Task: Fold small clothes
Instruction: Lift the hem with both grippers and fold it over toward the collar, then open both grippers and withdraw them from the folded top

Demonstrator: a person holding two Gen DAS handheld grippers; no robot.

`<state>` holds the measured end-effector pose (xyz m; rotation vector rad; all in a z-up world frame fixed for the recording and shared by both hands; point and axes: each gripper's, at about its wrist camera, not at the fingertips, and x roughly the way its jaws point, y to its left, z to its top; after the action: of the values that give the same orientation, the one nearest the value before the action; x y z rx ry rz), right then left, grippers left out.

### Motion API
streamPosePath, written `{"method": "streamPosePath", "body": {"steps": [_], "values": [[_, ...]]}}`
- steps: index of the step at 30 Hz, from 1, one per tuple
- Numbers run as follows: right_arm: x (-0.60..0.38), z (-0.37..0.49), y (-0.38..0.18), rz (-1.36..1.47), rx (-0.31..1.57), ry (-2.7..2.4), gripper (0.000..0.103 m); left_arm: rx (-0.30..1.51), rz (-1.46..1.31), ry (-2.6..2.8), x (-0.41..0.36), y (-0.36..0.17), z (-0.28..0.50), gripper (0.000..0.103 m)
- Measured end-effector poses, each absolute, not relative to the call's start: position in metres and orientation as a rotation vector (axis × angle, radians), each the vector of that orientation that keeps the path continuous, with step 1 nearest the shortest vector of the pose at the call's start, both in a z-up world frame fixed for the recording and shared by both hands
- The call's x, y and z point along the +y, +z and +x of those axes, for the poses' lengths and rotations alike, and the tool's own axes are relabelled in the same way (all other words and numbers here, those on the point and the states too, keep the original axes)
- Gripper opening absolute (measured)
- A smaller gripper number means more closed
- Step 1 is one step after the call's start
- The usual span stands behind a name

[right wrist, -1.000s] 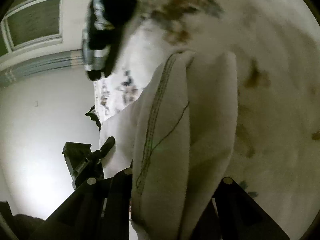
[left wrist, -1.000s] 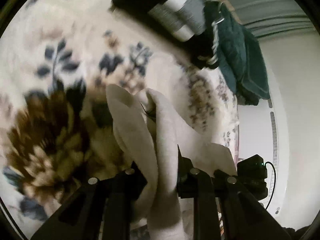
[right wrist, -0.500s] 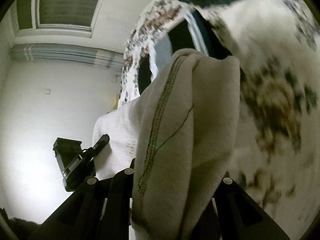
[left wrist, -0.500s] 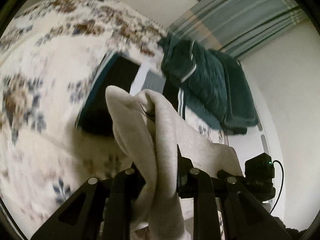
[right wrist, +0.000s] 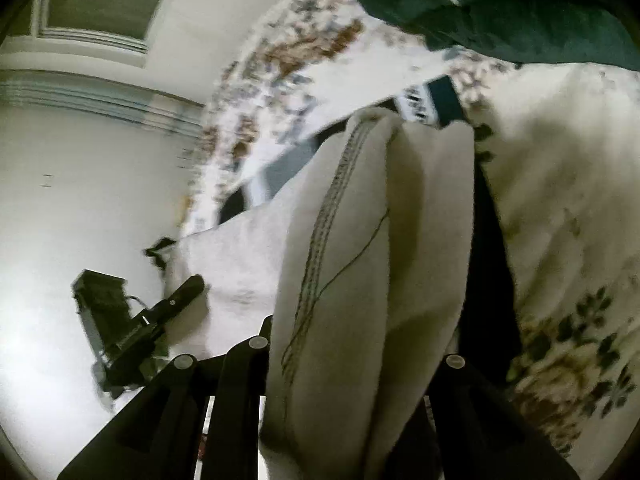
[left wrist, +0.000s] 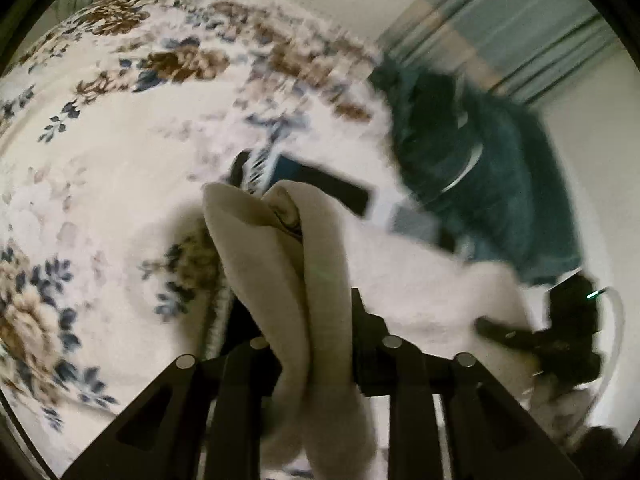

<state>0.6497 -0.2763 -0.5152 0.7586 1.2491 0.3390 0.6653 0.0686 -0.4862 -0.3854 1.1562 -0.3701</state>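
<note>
A cream-white small garment (left wrist: 280, 272) is pinched at one end in my left gripper (left wrist: 312, 320), which is shut on it. Its cloth stretches right toward my other gripper's black body (left wrist: 568, 328). In the right wrist view the same garment (right wrist: 360, 260), with a stitched seam, is bunched in my right gripper (right wrist: 352, 344), shut on it. The left gripper (right wrist: 160, 312) shows at the left, holding the far end. The garment hangs between the two grippers above the floral bedspread (left wrist: 100, 160).
A black, white and grey folded garment (left wrist: 320, 184) lies on the bedspread ahead. A dark green garment pile (left wrist: 480, 168) lies at the bed's far right, also in the right wrist view (right wrist: 500, 12). White wall and striped curtain (left wrist: 520, 32) stand behind.
Both grippers have swung with the garment over the bed. The view tilted up from the bedspread toward the dark folded clothes and the wall. The grip on the cloth is unchanged.
</note>
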Motion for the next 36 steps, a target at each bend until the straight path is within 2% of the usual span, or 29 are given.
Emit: {"method": "streamPosePath", "body": {"steps": [1, 3, 4, 6, 8, 10, 11, 12, 13, 15, 17, 24, 36], "values": [[-0.278, 0.646, -0.52, 0.744, 1.258, 0.331, 0.02, 1.172, -0.346, -0.365, 0.066, -0.49, 0.667, 0.024], [-0.276, 0.647, -0.521, 0.686, 1.286, 0.286, 0.035, 1.186, -0.285, -0.322, 0.066, -0.488, 0.665, 0.04], [-0.276, 0.645, -0.519, 0.652, 1.303, 0.25, 0.04, 1.178, -0.265, -0.297, 0.067, -0.484, 0.661, 0.042], [-0.273, 0.637, -0.511, 0.506, 1.322, 0.136, 0.065, 1.151, -0.214, -0.241, 0.069, -0.478, 0.653, 0.06], [-0.268, 0.624, -0.503, 0.36, 1.318, 0.049, 0.066, 1.123, -0.147, -0.167, 0.069, -0.473, 0.644, 0.065], [-0.261, 0.614, -0.501, 0.232, 1.324, -0.034, 0.071, 1.118, -0.104, -0.129, 0.068, -0.474, 0.635, 0.077], [-0.257, 0.607, -0.5, 0.182, 1.325, -0.07, 0.073, 1.124, -0.074, -0.095, 0.067, -0.475, 0.631, 0.093], [-0.254, 0.602, -0.5, 0.151, 1.326, -0.092, 0.076, 1.127, -0.049, -0.074, 0.065, -0.476, 0.626, 0.103], [-0.25, 0.597, -0.5, 0.121, 1.329, -0.114, 0.078, 1.13, -0.032, -0.07, 0.063, -0.477, 0.618, 0.103], [-0.244, 0.587, -0.496, 0.067, 1.324, -0.165, 0.094, 1.127, -0.014, -0.054, 0.059, -0.475, 0.605, 0.103], [-0.239, 0.578, -0.487, 0.045, 1.317, -0.192, 0.103, 1.117, -0.003, -0.033, 0.055, -0.469, 0.591, 0.103], [-0.225, 0.531, -0.421, -0.045, 1.204, -0.28, 0.103, 1.073, 0.033, 0.014, 0.04, -0.42, 0.546, 0.103], [-0.21, 0.4, -0.264, -0.033, 1.059, -0.305, 0.103, 0.903, 0.01, -0.026, 0.021, -0.274, 0.431, 0.103]]}}
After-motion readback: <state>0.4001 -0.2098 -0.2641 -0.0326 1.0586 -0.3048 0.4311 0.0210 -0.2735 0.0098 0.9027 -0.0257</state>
